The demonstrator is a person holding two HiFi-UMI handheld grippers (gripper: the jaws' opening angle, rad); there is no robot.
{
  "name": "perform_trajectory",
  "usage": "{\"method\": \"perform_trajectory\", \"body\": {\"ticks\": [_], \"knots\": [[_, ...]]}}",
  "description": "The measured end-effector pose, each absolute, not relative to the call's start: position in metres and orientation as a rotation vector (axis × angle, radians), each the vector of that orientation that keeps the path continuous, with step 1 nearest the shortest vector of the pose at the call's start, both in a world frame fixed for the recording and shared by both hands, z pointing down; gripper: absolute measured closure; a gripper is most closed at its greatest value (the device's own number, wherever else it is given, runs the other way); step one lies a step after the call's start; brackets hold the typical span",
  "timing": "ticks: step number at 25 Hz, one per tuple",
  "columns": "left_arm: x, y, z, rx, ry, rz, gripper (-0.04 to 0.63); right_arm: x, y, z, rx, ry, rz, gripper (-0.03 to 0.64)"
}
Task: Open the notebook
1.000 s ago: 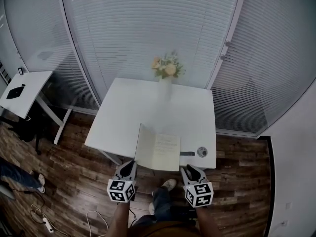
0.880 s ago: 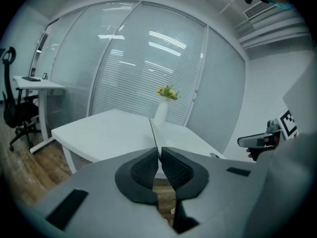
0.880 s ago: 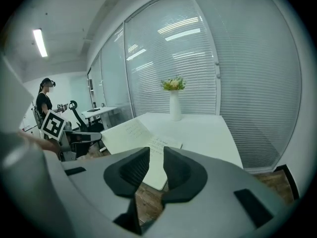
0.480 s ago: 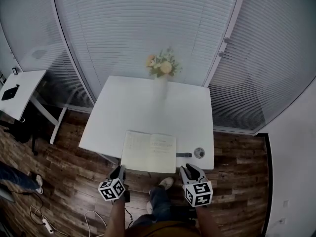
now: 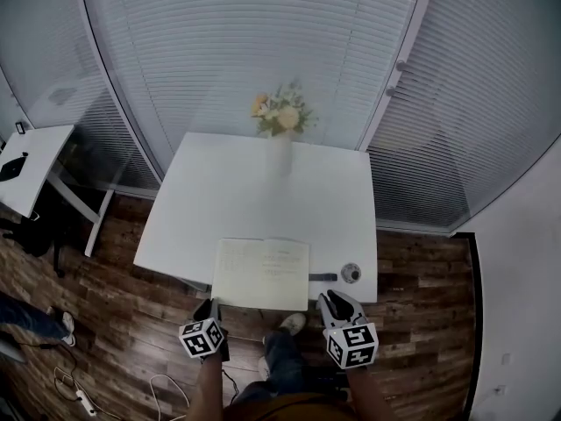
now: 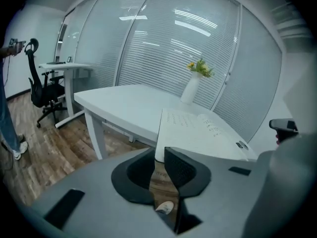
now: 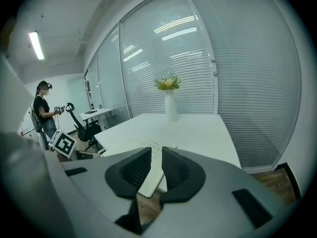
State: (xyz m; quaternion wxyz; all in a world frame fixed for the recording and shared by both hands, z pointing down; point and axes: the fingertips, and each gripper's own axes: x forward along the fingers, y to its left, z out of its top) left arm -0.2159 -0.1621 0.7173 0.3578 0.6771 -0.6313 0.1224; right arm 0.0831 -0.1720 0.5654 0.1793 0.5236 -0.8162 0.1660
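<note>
We see a white table [image 5: 333, 200] in the middle of the head view, standing on a wood-plank floor [image 5: 114, 323]. A notebook [image 5: 262, 274] lies open and flat at the table's lower edge, with its near side jutting past the rim. Just right of it lies a small dark flat thing [image 5: 323, 277], then a small round thing [image 5: 351, 272] near the lower right corner. At the table's upper edge stands a white vase [image 5: 280, 152] of flowers [image 5: 279, 114].

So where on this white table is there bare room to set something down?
Bare: the white table from the open cream notebook back to the white vase of flowers, plus both far corners. Crowded: the near right, where a small dark bar and a round grey object lie beside the notebook.
</note>
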Motion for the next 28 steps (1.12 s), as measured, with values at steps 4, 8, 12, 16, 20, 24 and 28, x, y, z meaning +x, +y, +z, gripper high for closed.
{"method": "perform_trajectory", "body": {"ticks": [4, 8, 12, 16, 20, 24, 28], "knots": [[-0.215, -0.164, 0.711, 1.787, -1.676, 0.415, 0.501, 0.081, -0.170, 0.563, 1.477, -2.298, 0.430, 0.560], [-0.217, -0.169, 0.687, 1.847, -1.730, 0.429, 0.411, 0.077, -0.168, 0.561, 1.477, -2.290, 0.405, 0.592], [-0.202, -0.175, 0.649, 1.963, -1.737, 0.383, 0.413, 0.074, -0.162, 0.555, 1.502, -2.290, 0.367, 0.603], [-0.174, -0.177, 0.606, 2.132, -1.717, 0.360, 0.517, 0.068, -0.154, 0.545, 1.519, -2.311, 0.342, 0.603], [-0.148, -0.176, 0.568, 2.268, -1.689, 0.338, 0.552, 0.065, -0.150, 0.530, 1.575, -2.316, 0.281, 0.603], [-0.128, -0.172, 0.532, 2.363, -1.662, 0.270, 0.569, 0.064, -0.146, 0.515, 1.600, -2.333, 0.242, 0.603], [-0.118, -0.167, 0.494, 2.417, -1.636, 0.143, 0.572, 0.064, -0.142, 0.502, 1.636, -2.334, 0.198, 0.603]]}}
